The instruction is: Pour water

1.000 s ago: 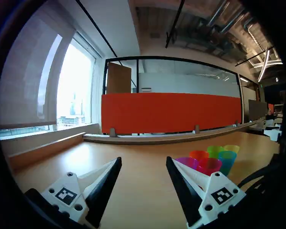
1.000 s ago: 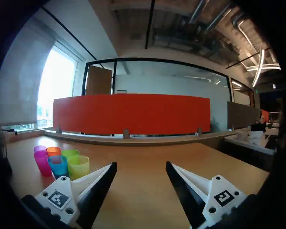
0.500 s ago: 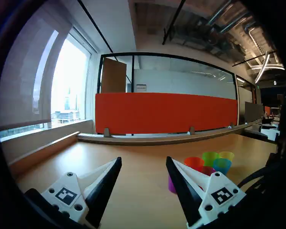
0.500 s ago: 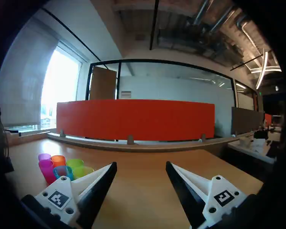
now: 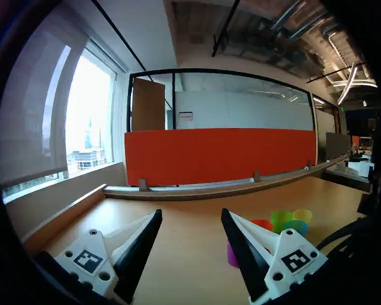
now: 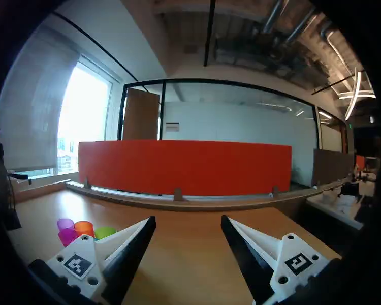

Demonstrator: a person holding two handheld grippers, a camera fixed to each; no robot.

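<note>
A cluster of several coloured plastic cups stands on the wooden table. In the left gripper view an orange cup, a green cup, a yellow cup, a blue cup and a purple cup show partly behind the right finger. My left gripper is open and holds nothing. In the right gripper view a purple cup, an orange cup, a magenta cup and a green cup peek over the left finger. My right gripper is open and holds nothing.
The wooden table runs back to an orange divider panel on a raised ledge. A window and a low sill lie to the left. Another desk with items stands at the far right.
Both cameras have tilted upward over the last second. The cups have slid lower in each view and are now more hidden behind the fingers. Both grippers stay open.
</note>
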